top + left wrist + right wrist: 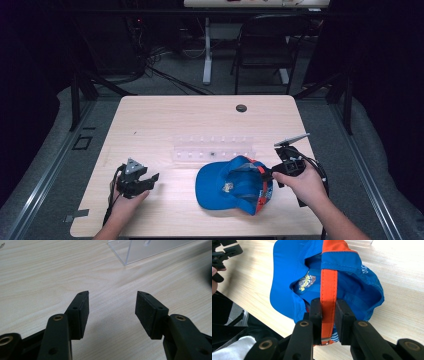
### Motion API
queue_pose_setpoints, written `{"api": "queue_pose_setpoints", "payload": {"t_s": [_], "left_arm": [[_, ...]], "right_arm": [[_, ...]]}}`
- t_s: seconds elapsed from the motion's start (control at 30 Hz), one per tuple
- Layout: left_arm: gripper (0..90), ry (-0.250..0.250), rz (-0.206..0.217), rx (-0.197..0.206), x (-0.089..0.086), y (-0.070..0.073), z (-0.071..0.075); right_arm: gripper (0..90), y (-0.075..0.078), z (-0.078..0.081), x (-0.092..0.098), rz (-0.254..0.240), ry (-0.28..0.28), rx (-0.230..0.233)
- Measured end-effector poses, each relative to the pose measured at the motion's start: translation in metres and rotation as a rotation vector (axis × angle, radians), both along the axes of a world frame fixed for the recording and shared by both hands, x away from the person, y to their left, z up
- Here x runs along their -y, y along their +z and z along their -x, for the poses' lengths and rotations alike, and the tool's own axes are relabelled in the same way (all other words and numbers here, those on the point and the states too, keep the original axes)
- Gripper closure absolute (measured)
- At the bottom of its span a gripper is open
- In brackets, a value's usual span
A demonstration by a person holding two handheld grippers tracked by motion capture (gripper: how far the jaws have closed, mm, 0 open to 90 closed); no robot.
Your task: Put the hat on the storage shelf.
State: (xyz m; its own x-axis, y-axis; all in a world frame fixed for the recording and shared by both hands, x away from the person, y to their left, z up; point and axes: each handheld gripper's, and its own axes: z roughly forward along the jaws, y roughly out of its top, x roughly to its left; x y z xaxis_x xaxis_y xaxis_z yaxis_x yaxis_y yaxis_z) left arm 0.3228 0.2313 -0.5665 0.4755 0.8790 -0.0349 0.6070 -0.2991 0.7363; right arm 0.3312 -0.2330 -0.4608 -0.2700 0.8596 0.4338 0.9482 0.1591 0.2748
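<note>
A blue cap with an orange back strap lies upside down on the wooden table, right of centre near the front. My right gripper is shut on that orange strap, its jaws pinching it from both sides. The cap's inside label shows through the opening. At the front left, my left gripper rests low over bare wood, open, with nothing between its pads.
A clear plastic rack with small white pieces stands just behind the cap; its corner shows ahead of the left gripper. A dark round grommet sits at the table's back. A chair stands beyond the table.
</note>
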Motion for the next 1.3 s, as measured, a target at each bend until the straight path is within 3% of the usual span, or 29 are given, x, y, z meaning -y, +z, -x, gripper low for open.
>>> {"api": "queue_pose_setpoints", "payload": {"t_s": [0.53,0.6,0.63,0.8,0.93,0.97,1.3], "left_arm": [[45.4,-0.002,-0.001,-0.001,0.0,0.0,0.0],[45.4,-0.001,0.0,0.0,0.0,0.0,0.0],[45.3,-0.001,0.0,-0.001,0.0,0.0,0.0],[45.3,-0.004,-0.003,0.0,0.0,0.0,0.0],[45.4,-0.004,-0.003,0.0,0.0,0.0,0.0],[45.4,-0.004,-0.003,0.0,0.0,0.0,0.0],[45.4,-0.009,-0.004,-0.002,0.0,0.0,0.0]], "right_arm": [[77.5,0.031,-0.007,-0.025,0.159,0.019,-0.01],[77.5,0.035,-0.009,-0.026,0.167,0.041,-0.022],[77.6,0.035,-0.009,-0.028,0.165,0.019,-0.013],[77.6,0.043,-0.014,-0.031,0.201,0.042,-0.034],[77.6,0.049,-0.015,-0.035,0.198,0.038,-0.033],[77.6,0.052,-0.016,-0.034,0.206,0.058,-0.047],[77.6,0.074,-0.019,-0.041,0.219,0.043,-0.042]]}}
